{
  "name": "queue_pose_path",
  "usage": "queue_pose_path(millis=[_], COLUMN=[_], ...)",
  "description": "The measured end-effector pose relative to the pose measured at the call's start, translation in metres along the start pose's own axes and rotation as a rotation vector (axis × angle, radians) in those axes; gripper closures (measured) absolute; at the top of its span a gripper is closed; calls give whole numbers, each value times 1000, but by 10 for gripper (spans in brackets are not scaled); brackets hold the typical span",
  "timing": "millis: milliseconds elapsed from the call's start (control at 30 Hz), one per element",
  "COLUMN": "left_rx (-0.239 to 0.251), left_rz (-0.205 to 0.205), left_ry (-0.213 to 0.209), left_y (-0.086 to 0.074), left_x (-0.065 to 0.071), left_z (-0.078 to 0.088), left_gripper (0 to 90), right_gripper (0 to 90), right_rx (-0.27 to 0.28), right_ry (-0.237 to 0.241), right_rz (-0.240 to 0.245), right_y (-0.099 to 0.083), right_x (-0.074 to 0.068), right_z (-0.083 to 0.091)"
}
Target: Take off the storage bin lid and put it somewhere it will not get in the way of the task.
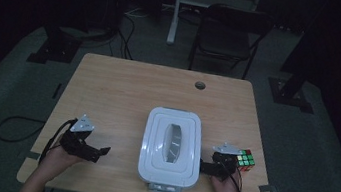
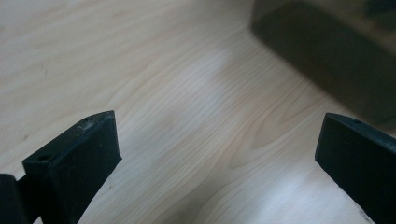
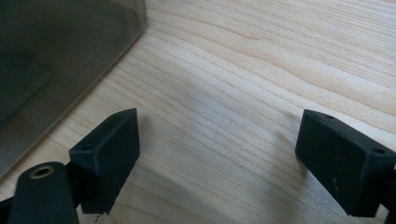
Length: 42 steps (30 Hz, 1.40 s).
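A white lidded container (image 1: 171,146) with a clear window in its lid stands on the wooden table (image 1: 134,91), near the front edge. To its left my left gripper (image 1: 101,151) rests low over bare wood, jaws open toward the box. In the left gripper view the left gripper (image 2: 217,140) holds nothing, and the container's wall (image 2: 327,60) shows blurred at the upper right. My right gripper (image 1: 205,167) sits by the box's right side, open and empty. The right gripper view has the right gripper (image 3: 219,135) over wood, the container (image 3: 56,60) at the upper left. A colourful puzzle cube (image 1: 245,160) lies just behind the right gripper.
A round cable hole (image 1: 200,85) sits near the table's far edge. A dark chair (image 1: 230,33) and a stand's post (image 1: 175,11) are behind the table. Cables (image 1: 15,127) trail on the floor at the left.
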<state>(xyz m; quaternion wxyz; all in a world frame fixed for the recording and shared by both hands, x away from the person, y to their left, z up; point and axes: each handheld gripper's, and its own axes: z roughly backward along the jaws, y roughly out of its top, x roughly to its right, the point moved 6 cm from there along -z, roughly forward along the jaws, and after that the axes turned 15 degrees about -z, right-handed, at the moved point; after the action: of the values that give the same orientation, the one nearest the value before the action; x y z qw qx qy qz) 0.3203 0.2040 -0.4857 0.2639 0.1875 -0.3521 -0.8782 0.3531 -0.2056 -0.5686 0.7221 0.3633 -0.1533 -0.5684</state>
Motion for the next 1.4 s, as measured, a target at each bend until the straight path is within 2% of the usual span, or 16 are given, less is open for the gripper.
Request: queue_pose_path(millis=[300, 467, 600, 667, 833, 867, 1000, 1400], left_rx=[88, 113, 140, 144, 151, 151, 179, 184], left_rz=[-57, -85, -133, -136, -185, -185, -192, -236], left_ry=[-74, -101, -136, -137, -177, -177, -229, -305], left_y=[43, 59, 77, 79, 95, 95, 108, 134], left_x=[16, 23, 34, 36, 50, 50, 62, 85], left_z=[16, 17, 13, 12, 4, 4, 1, -23], left_gripper=[6, 6, 6, 6, 6, 6, 6, 6], right_gripper=[136, 136, 136, 136, 136, 136, 136, 136], right_rx=[0, 0, 0, 0, 0, 0, 0, -1], right_ry=[0, 0, 0, 0, 0, 0, 0, 0], right_rz=[0, 0, 0, 0, 0, 0, 0, 0], right_y=[0, 0, 0, 0, 0, 0, 0, 0], right_x=[0, 0, 0, 0, 0, 0, 0, 0], right_z=[0, 0, 0, 0, 0, 0, 0, 0])
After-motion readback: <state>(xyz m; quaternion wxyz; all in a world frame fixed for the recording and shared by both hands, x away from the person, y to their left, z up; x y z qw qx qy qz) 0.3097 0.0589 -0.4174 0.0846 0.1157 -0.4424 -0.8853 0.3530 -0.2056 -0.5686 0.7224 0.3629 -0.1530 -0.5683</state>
